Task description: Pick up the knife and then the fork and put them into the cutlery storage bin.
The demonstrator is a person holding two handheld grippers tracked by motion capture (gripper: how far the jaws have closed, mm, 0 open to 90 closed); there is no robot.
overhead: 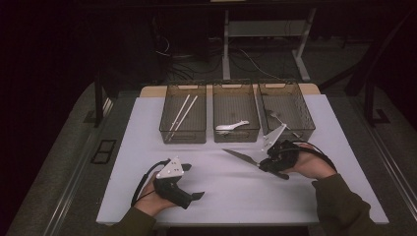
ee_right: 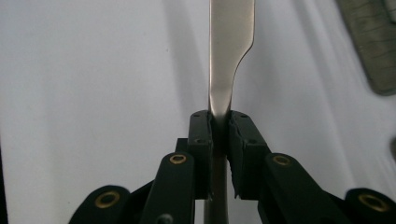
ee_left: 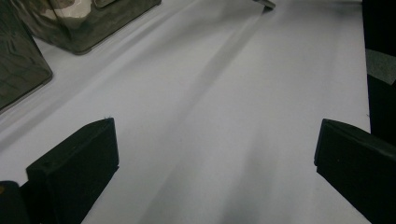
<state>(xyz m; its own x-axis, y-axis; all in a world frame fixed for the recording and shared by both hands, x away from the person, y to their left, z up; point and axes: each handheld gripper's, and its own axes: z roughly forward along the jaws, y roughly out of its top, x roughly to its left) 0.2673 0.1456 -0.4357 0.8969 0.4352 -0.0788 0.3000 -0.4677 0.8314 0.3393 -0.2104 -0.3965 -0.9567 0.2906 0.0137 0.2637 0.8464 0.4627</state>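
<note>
Jaws of the right gripper (ee_right: 219,122) are clenched on the handle of a flat silver metal knife (ee_right: 229,51), whose blade runs straight out ahead of them above the white desk (ee_right: 93,84). In the high view the right gripper (overhead: 263,164) is held in the person's right hand (overhead: 314,164), just in front of the right-hand one of three clear plastic bins (overhead: 287,110), and the knife (overhead: 241,157) is pointed leftward over the middle of the desk (overhead: 305,196). A white spoon (overhead: 232,127) is seen in the middle bin (overhead: 235,113) and two white sticks (overhead: 183,114) in the left bin (overhead: 184,113). Jaws of the left gripper (ee_left: 215,154) are spread wide with nothing between them; that gripper (overhead: 194,194) is rested low near the desk's front edge.
</note>
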